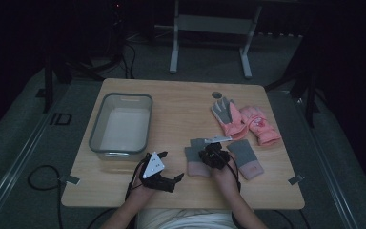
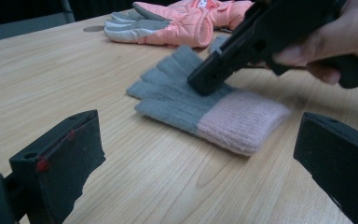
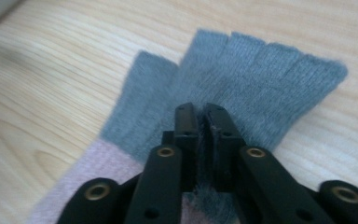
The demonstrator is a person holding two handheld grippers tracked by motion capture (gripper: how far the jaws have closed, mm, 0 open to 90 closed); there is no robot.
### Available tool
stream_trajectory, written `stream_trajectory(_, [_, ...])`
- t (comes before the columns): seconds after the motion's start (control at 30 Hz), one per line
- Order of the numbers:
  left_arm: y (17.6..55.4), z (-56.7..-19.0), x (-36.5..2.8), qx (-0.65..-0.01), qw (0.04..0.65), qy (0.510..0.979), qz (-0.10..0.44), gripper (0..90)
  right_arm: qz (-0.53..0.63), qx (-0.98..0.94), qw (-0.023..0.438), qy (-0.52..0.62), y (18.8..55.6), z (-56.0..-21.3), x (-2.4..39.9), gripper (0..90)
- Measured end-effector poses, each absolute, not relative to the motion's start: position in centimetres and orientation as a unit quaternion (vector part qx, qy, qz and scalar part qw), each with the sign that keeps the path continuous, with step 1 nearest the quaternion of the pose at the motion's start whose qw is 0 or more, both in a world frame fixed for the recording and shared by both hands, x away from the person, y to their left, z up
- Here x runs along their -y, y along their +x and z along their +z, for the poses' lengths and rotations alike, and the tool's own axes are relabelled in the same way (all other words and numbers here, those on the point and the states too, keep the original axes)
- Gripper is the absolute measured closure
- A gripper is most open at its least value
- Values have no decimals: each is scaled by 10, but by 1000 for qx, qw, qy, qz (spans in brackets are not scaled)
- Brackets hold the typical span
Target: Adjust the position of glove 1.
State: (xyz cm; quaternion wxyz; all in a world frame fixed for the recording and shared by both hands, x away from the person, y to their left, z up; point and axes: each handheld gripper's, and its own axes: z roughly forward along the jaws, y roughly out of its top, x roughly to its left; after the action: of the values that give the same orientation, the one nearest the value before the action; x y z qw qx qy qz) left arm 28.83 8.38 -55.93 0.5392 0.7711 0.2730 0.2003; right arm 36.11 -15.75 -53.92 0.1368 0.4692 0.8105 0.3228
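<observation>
Clearly, no writing is readable; four gloves are counted, and grey wool of one knit glove is pinched by the right gripper, while the left gripper is held wide apart.

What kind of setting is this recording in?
Probably a lab or recording room, not a home: a lone wooden table on dark floor, cables trailing across it, and a bare metal stand behind.

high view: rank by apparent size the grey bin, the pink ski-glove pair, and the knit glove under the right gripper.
1. grey bin, clearly largest.
2. pink ski-glove pair.
3. knit glove, smallest, though partly covered by the right gripper.
</observation>
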Motion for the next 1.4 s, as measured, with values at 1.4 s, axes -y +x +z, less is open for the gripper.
stream_trajectory(1.4, [288, -559, -83, -273, 539, 770, 203, 9, 307, -878, 156, 332, 384, -527, 325, 653])
